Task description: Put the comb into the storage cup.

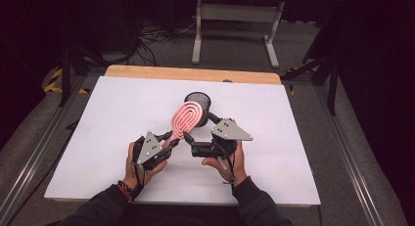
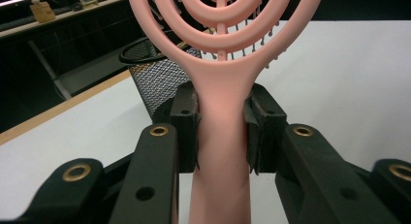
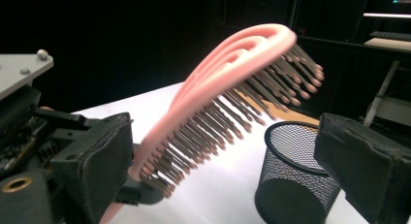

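Pink hairbrush (image 1: 186, 117) is hanging above the tabletop (image 1: 98, 138), its handle clamped in the left hand-held gripper (image 1: 169, 143); the right hand-held gripper (image 1: 188, 140) is gaping wide alongside. Dropping it into the mesh cup (image 1: 198, 102) looks like what's left.

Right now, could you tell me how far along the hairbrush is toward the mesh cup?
Done: the left gripper has the pink hairbrush lifted, jaws clamped on its handle. In hand: its head hovers near the black mesh cup. Left: nothing is inside yet; the right gripper waits open.
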The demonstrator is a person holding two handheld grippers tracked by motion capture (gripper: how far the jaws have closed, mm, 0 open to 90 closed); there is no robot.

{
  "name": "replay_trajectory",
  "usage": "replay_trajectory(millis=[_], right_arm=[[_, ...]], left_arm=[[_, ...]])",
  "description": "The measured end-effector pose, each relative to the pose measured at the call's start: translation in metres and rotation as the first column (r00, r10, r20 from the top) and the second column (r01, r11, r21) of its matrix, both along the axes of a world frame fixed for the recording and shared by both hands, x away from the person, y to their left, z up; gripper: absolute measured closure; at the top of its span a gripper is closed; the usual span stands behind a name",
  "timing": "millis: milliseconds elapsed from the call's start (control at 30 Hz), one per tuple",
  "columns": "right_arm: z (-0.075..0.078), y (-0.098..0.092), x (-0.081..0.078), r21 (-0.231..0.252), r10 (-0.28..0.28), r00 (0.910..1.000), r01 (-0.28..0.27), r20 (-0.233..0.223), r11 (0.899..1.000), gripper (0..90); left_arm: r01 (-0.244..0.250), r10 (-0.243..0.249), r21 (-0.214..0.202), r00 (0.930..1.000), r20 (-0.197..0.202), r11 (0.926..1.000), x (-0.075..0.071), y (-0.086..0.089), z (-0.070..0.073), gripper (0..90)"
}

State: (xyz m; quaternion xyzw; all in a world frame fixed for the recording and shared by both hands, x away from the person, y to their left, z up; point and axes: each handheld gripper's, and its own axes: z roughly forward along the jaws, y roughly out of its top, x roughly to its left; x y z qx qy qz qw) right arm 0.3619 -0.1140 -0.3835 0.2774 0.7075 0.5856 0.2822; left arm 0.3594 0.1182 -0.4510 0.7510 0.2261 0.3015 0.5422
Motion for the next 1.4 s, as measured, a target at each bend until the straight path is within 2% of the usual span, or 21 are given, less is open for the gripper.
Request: replay_trajectory(millis=[67, 200, 267, 367, 533, 633, 667, 733, 767, 800, 1000, 1067, 1133, 1167, 1200, 1300, 1400], right_arm=[[0.000, 0.001, 0.001, 0.000, -0.009, 1.0000, 0.009, -0.001, 1.000, 8.1], [0.000, 0.001, 0.004, 0.031, -0.005, 0.9997, 0.006, -0.025, 1.000, 8.2], [0.001, 0.002, 0.007, 0.061, 0.011, 0.9985, -0.008, -0.054, 0.998, 8.8], [0.001, 0.002, 0.009, 0.088, 0.031, 0.9970, -0.025, -0.071, 0.996, 11.2], [0.005, 0.005, 0.011, 0.126, 0.045, 0.9959, -0.035, -0.079, 0.991, 23.2], [0.006, 0.004, 0.011, 0.138, 0.038, 0.9960, -0.026, -0.081, 0.990, 26.8], [0.007, 0.005, 0.009, 0.138, 0.026, 0.9968, -0.015, -0.075, 0.990, 33.8], [0.008, 0.005, 0.007, 0.142, 0.019, 0.9970, -0.008, -0.075, 0.990, 39.6], [0.008, 0.005, 0.007, 0.142, 0.019, 0.9970, -0.008, -0.075, 0.990, 39.6], [0.008, 0.004, 0.006, 0.163, 0.015, 0.9970, -0.002, -0.077, 0.987, 49.0], [0.005, 0.002, 0.006, 0.209, 0.042, 0.9928, -0.018, -0.112, 0.978, 57.2], [0.004, 0.002, 0.005, 0.240, 0.050, 0.9911, -0.019, -0.123, 0.971, 60.3], [0.005, 0.003, 0.003, 0.238, 0.049, 0.9921, -0.020, -0.116, 0.971, 60.5], [0.006, 0.004, 0.001, 0.240, 0.060, 0.9929, -0.033, -0.103, 0.970, 61.5], [0.006, 0.004, 0.001, 0.240, 0.060, 0.9929, -0.033, -0.103, 0.970, 61.5], [0.007, 0.007, -0.003, 0.219, 0.093, 0.9926, -0.073, -0.079, 0.973, 62.6], [0.007, 0.007, -0.005, 0.202, 0.108, 0.9924, -0.094, -0.059, 0.975, 62.8]], left_arm=[[-0.002, 0.002, 0.001, 1.0000, 0.005, 1.0000, 0.000, -0.002, 0.000, 69.7], [-0.004, 0.004, -0.002, 0.9998, 0.019, 1.0000, -0.002, -0.007, -0.001, 69.7], [0.002, -0.001, -0.003, 0.9997, 0.025, 1.0000, -0.003, -0.011, -0.002, 69.7], [0.006, -0.006, -0.017, 0.9998, 0.018, 0.9998, -0.004, -0.016, -0.005, 69.7], [0.009, -0.009, -0.021, 0.9999, 0.013, 0.9997, -0.002, -0.021, -0.007, 69.7], [0.001, 0.000, -0.011, 1.0000, 0.009, 0.9999, -0.002, -0.022, -0.007, 69.7], [0.000, 0.000, -0.009, 1.0000, 0.009, 1.0000, -0.002, -0.023, -0.007, 69.8], [-0.006, 0.006, 0.008, 0.9999, 0.013, 1.0000, -0.002, -0.025, -0.007, 69.8], [-0.006, 0.006, 0.008, 0.9999, 0.013, 1.0000, -0.002, -0.025, -0.007, 69.8], [-0.015, 0.014, 0.017, 0.9998, 0.015, 0.9998, -0.003, -0.027, -0.008, 69.8], [-0.029, 0.029, 0.031, 0.9995, 0.009, 0.9991, 0.000, -0.032, -0.010, 69.3], [-0.030, 0.029, 0.042, 0.9995, 0.015, 0.9987, 0.000, -0.032, -0.009, 68.9], [-0.028, 0.027, 0.042, 0.9994, 0.020, 0.9987, -0.001, -0.033, -0.008, 68.3], [-0.014, 0.013, 0.069, 0.9996, 0.023, 0.9975, -0.001, -0.035, -0.007, 66.9], [-0.014, 0.013, 0.069, 0.9996, 0.023, 0.9975, -0.001, -0.035, -0.007, 63.5], [0.003, -0.008, 0.115, 0.9991, 0.041, 0.9934, -0.006, -0.041, -0.006, 59.1], [0.027, -0.030, 0.104, 0.9991, 0.030, 0.9942, -0.007, -0.040, -0.005, 55.9]])
